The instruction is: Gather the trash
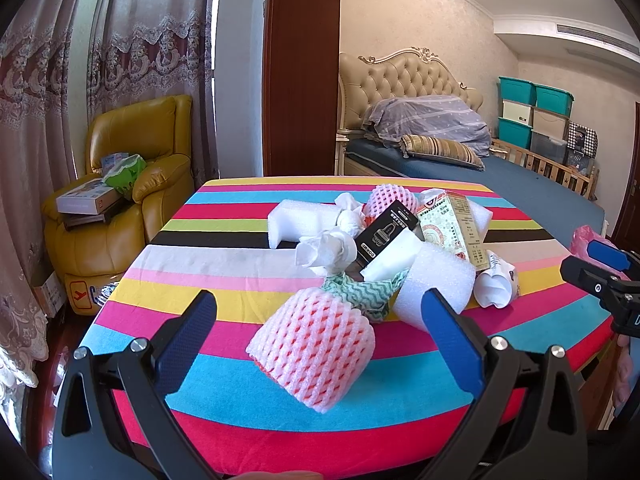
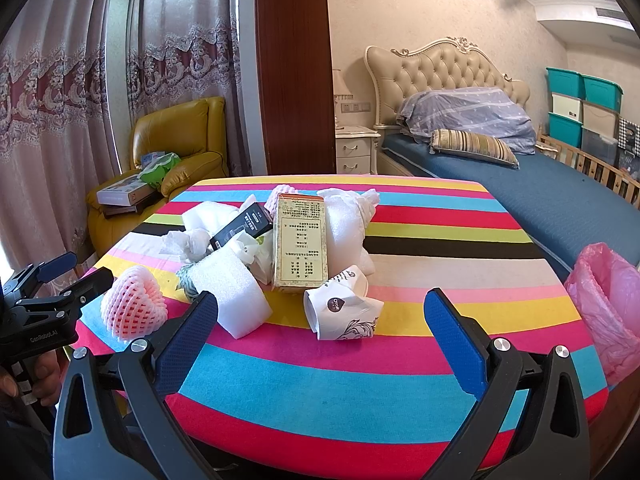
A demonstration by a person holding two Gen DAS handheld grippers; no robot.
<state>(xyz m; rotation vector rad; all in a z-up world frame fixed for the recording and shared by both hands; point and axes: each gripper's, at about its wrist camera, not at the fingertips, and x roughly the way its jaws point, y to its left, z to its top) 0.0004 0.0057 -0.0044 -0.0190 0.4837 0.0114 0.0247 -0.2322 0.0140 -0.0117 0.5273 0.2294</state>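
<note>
Pink bag (image 2: pixel 608 304) beside table (image 2: pixel 360 380) looks empty, trash pile (image 2: pixel 280 248) untouched, both grippers (image 1: pixel 320 344) (image 2: pixel 320 340) spread wide, holding nothing.

Pink bag (image 2: pixel 608 304) cut off rightward

Table contents: two pink foam nets (image 1: pixel 316 354) (image 1: pixel 390 198), two boxes (image 1: pixel 386 232) (image 1: pixel 454 226), one paper cup (image 2: pixel 342 308), one foam roll (image 2: pixel 234 294).
</note>
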